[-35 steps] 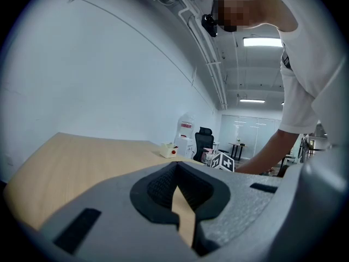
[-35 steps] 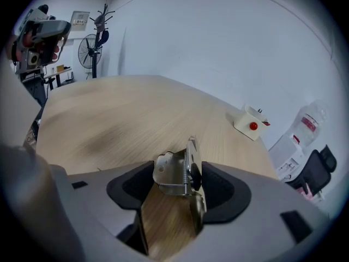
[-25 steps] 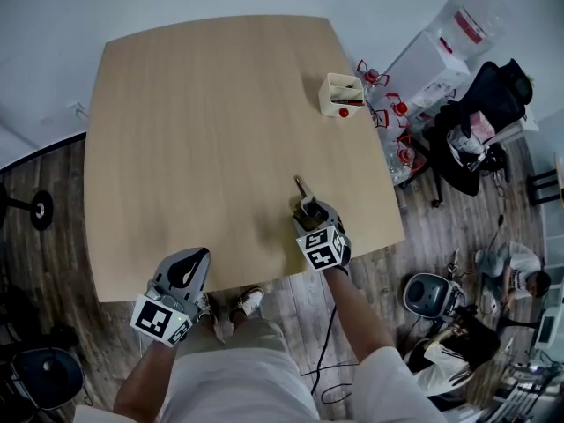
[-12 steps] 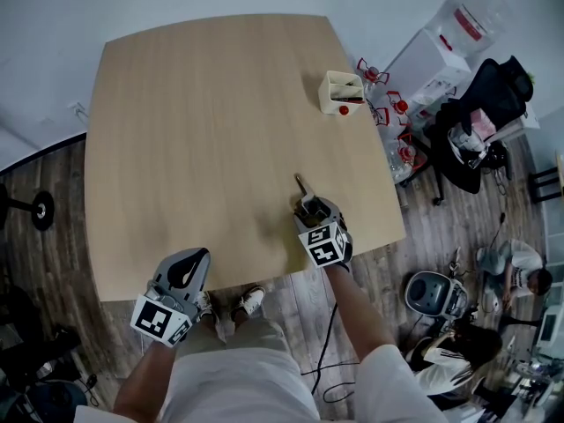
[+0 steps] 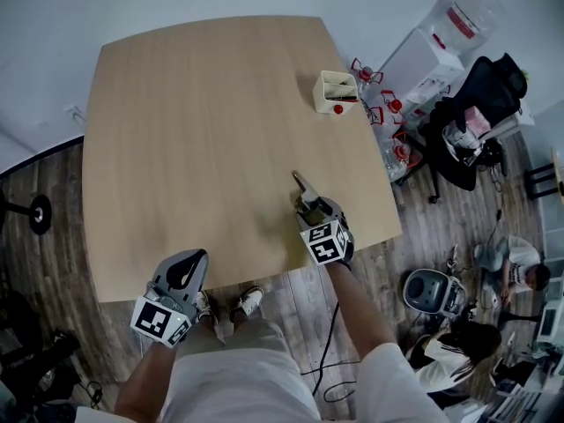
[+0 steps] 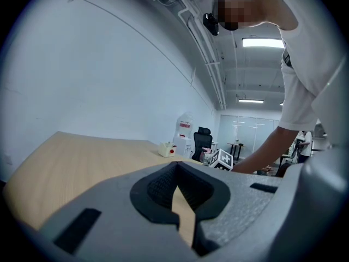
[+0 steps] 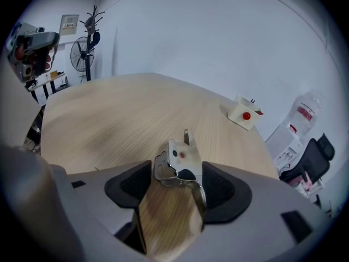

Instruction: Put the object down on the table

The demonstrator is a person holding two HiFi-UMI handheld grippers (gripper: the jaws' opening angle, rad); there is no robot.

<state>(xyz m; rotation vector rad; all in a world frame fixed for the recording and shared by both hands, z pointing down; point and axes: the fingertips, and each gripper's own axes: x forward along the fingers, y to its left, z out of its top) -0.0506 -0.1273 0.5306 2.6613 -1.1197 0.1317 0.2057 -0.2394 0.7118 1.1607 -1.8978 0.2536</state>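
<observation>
A small shiny metal latch (image 7: 180,160) lies on the wooden table (image 5: 203,130) near its front right edge; its thin end (image 5: 300,184) sticks out ahead of the jaws. My right gripper (image 7: 173,180) tilts down over it. Its jaws have just been opening and the latch is still between them, close to the right pad (image 7: 215,185) with a gap on the left. In the head view the right gripper (image 5: 307,204) is near the table edge. My left gripper (image 5: 187,267) hangs off the table's front edge, its fingertips (image 6: 175,168) together with nothing in them.
A white box with a red ball (image 5: 337,92) stands at the table's far right edge. Right of the table are a water dispenser (image 5: 458,25), a black chair (image 5: 480,113), red-capped bottles (image 5: 388,117) and people sitting on the floor (image 5: 515,263). A stand base (image 5: 40,210) is at the left.
The right gripper has drawn back slightly towards me, and more of the latch shows ahead of it. The left gripper has kept still.
</observation>
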